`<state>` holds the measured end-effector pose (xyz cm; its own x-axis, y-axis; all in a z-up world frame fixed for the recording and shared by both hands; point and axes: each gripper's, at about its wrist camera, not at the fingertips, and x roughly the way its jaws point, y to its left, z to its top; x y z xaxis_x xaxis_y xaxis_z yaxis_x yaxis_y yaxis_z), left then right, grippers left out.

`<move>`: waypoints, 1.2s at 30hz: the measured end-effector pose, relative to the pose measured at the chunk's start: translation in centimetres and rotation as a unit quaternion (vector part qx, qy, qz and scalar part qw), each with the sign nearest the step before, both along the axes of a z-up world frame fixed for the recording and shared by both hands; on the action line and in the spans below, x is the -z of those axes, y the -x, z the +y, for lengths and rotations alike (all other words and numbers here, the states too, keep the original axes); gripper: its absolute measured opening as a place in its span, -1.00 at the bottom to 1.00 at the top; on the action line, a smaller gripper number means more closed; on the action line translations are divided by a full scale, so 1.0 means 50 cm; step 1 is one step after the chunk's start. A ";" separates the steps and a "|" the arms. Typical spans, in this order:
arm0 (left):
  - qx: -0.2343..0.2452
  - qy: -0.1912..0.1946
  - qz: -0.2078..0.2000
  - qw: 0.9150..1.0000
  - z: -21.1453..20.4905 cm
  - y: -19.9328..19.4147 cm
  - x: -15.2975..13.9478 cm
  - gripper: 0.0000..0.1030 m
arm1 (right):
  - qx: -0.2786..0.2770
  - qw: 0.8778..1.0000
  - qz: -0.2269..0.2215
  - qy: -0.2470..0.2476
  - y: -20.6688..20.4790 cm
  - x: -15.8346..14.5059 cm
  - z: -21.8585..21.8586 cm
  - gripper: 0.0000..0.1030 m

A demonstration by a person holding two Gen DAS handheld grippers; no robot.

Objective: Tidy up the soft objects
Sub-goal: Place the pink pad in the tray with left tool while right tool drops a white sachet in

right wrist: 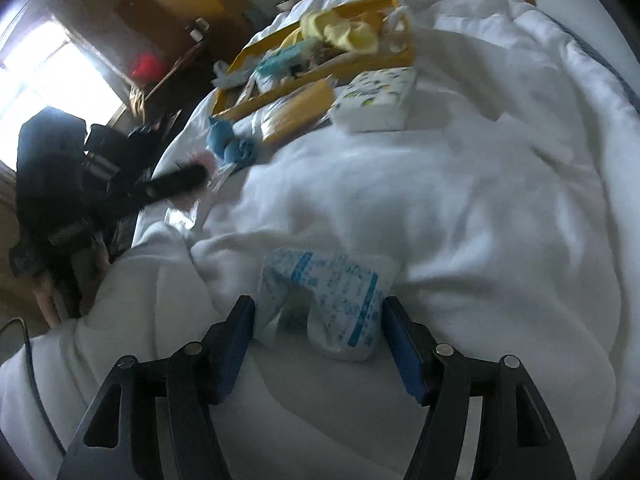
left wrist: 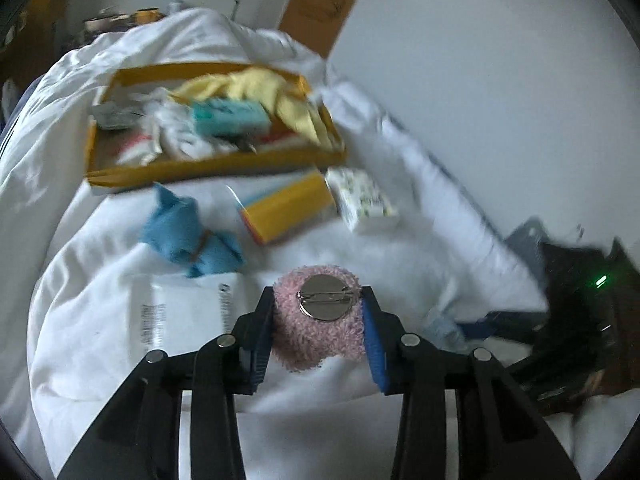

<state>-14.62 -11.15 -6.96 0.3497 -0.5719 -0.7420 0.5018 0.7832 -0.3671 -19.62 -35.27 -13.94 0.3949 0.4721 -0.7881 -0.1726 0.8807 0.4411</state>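
The left gripper (left wrist: 318, 322) is clamped on a pink fuzzy roll (left wrist: 320, 330) with a metal pin badge (left wrist: 323, 298) on its face, held above the white duvet (left wrist: 100, 320). The right gripper (right wrist: 318, 344) has its jaws apart, flanking a blue-printed packet (right wrist: 340, 304) lying on the duvet. Beyond lie a blue cloth (left wrist: 192, 232), a yellow pack (left wrist: 286, 206), a tissue pack (left wrist: 362, 200) and a filled yellow tray (left wrist: 208, 170).

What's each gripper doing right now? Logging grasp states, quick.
Left gripper: closed on the pink fuzzy brooch.
Right gripper: open, straddling the plastic packet, not gripping it.

White duvet (right wrist: 460, 208); perhaps a wooden cabinet (right wrist: 132, 20).
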 end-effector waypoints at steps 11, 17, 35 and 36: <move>-0.052 0.062 -0.035 0.996 0.069 0.005 -0.064 -0.24 | 0.021 0.997 -0.068 -0.020 0.006 -0.017 -0.004 -0.20; -0.047 0.065 -0.027 0.996 0.070 0.004 -0.058 -0.24 | 0.041 0.991 -0.129 -0.020 0.009 -0.061 -0.021 -0.24; -0.152 0.055 0.015 0.987 0.129 -0.177 -0.047 -0.23 | 0.050 0.984 -0.168 -0.037 -0.163 -0.127 -0.020 -0.24; -0.174 0.048 0.010 0.984 0.136 -0.199 -0.050 -0.23 | 0.055 0.982 -0.179 -0.029 -0.181 -0.135 -0.011 -0.24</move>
